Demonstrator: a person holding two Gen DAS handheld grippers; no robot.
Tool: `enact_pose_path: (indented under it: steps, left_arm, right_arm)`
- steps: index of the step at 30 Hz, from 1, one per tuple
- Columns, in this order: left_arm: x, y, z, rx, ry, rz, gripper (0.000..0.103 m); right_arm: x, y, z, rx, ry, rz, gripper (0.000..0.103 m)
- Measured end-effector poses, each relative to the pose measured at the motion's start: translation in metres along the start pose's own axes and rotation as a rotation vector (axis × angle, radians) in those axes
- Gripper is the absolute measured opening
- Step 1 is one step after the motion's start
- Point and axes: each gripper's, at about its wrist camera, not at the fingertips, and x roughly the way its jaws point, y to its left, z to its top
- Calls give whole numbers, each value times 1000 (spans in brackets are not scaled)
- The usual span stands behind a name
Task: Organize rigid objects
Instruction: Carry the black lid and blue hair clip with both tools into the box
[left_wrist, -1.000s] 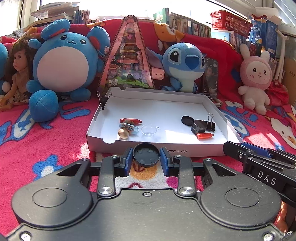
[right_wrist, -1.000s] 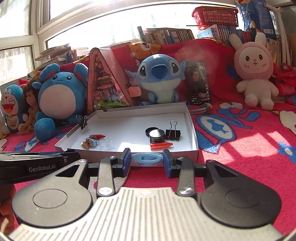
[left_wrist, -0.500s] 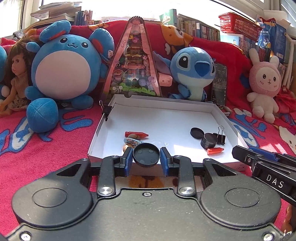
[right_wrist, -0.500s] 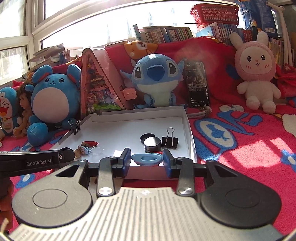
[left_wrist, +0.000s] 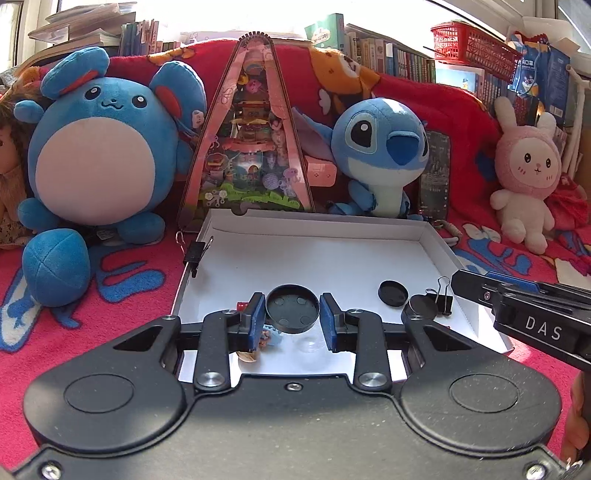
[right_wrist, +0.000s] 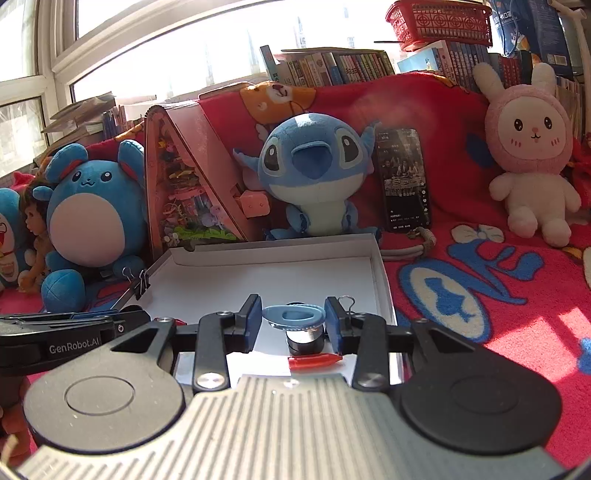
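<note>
- My left gripper (left_wrist: 292, 316) is pinched on a round black lid (left_wrist: 292, 308), which I hold above the near part of the white box (left_wrist: 314, 242).
- My right gripper (right_wrist: 293, 322) is pinched on a light blue oval ring (right_wrist: 293, 316), held over the near right corner of the same box.
- Only my left camera shows the loose black cap (left_wrist: 393, 293) on the box floor, with the small clutter of toys under my pads; I can't tell those pieces apart.
- Only my right camera gives me the red crayon-like stick (right_wrist: 314, 362) lying below my fingers and the small black tin (right_wrist: 306, 339) behind the ring.
- Both views show a black binder clip (left_wrist: 197, 253) on the box's left wall; from the left I see another clip (left_wrist: 443, 299) beside the tin.
- The box sits on a red cartoon blanket (right_wrist: 498, 295), with a round blue plush (left_wrist: 99, 155), a blue big-eared plush (right_wrist: 314, 173) and a pink rabbit (right_wrist: 532, 155) behind it, under a sunny window lined with books.
</note>
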Motion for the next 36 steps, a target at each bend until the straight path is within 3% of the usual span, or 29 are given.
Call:
enact_pose_path:
  steps: [17,36]
  left_arm:
    - [42,-8,9,-8,34,81,30]
    - [55,-3,2,-17,62,118,30]
  right_arm:
    - [52,1,16,48,52,-16,42]
    - [75,-5,11,57,108,-40,42]
